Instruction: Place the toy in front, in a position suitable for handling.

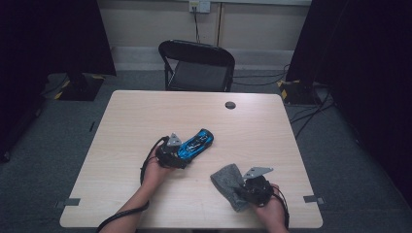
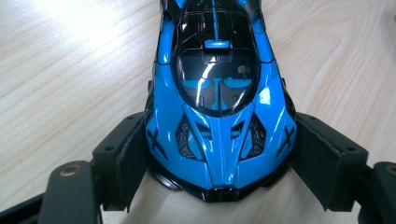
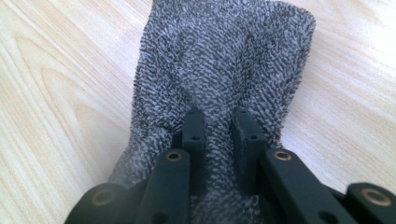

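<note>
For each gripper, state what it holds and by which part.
The left gripper clamps the blue toy car across the sides of one end. The right gripper pinches a fold of the grey cloth near its nearer end.

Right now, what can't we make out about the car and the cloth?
- Toy car: far end cut off by the top edge of the left gripper view; in the high view the left tool covers its near end.
- Cloth: near end hidden under the right tool in the right gripper view.
- Car's wheels: hidden by its body.
</note>
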Tool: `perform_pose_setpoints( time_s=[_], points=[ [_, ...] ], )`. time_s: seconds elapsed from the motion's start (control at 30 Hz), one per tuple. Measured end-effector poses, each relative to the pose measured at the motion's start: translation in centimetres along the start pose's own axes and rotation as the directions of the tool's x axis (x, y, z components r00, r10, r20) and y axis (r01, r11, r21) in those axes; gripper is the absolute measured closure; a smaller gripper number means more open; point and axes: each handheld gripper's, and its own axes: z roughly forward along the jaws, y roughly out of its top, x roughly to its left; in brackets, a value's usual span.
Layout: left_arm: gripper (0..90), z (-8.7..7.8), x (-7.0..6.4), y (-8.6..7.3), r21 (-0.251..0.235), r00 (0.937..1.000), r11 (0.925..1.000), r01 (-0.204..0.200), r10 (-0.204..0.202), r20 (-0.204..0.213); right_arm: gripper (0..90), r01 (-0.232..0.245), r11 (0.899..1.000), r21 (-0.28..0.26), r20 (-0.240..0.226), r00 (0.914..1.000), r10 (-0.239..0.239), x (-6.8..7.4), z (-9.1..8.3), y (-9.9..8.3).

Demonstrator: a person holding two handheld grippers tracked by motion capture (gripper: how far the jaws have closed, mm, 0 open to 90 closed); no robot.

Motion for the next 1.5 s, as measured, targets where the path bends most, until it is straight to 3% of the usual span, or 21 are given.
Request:
perform_pose_setpoints(
  time_s=[0.17,0.4,0.73,0.8,0.83,0.87,0.9,0.93,0.97,1.17,1.5],
  points=[
    [23.5,0.0,0.0,0.0,0.000,1.0000,1.0000,0.000,0.000,0.000,78.8,-0.026,1.000,-0.007,-0.037,0.9990,0.026,-0.7,-0.1,0.1],
    [23.5,0.0,0.0,0.0,0.000,1.0000,1.0000,0.001,-0.001,0.000,78.9,-0.007,1.000,0.007,-0.021,0.9997,0.008,-0.9,-0.3,0.5],
    [23.6,0.0,0.0,0.0,0.000,1.0000,1.0000,0.000,0.000,0.000,77.3,0.001,1.000,-0.028,-0.005,1.0000,-0.001,-1.1,-0.6,1.8],
    [23.6,0.0,0.0,0.0,0.000,1.0000,1.0000,0.000,0.000,-0.001,72.6,0.011,1.000,-0.009,0.019,0.9998,-0.011,-1.1,0.1,1.9],
    [23.6,0.0,0.0,0.0,0.000,1.0000,1.0000,0.000,0.000,-0.001,64.5,0.020,1.000,0.009,0.036,0.9991,-0.020,-1.1,0.6,1.9],
    [23.6,0.0,0.0,0.0,0.000,1.0000,1.0000,0.000,0.000,-0.001,64.5,0.020,1.000,0.009,0.036,0.9991,-0.020,-1.1,0.6,1.9],
    [23.6,0.0,0.0,0.0,0.000,1.0000,1.0000,0.000,0.000,-0.001,50.1,0.008,1.000,-0.006,0.062,0.9980,-0.007,-1.0,0.6,1.8],
    [23.6,0.0,0.0,0.0,0.000,1.0000,1.0000,0.000,0.000,-0.001,50.1,0.008,1.000,-0.006,0.062,0.9980,-0.007,-1.0,0.6,1.8],
    [23.6,0.0,0.0,0.0,0.000,1.0000,1.0000,0.000,0.000,-0.001,39.4,-0.004,1.000,-0.017,0.077,0.9970,0.005,-0.9,0.3,1.8],
    [23.6,0.0,0.0,0.0,-0.001,1.0000,1.0000,0.002,-0.002,0.000,30.9,-0.018,1.000,-0.009,0.091,0.9957,0.019,-0.3,-0.7,0.3],
    [23.6,-0.1,-0.1,-0.1,-0.001,1.0000,1.0000,0.005,-0.005,-0.001,31.2,-0.017,0.999,-0.027,0.100,0.9948,0.019,-0.2,0.1,-0.8]
  ],
)
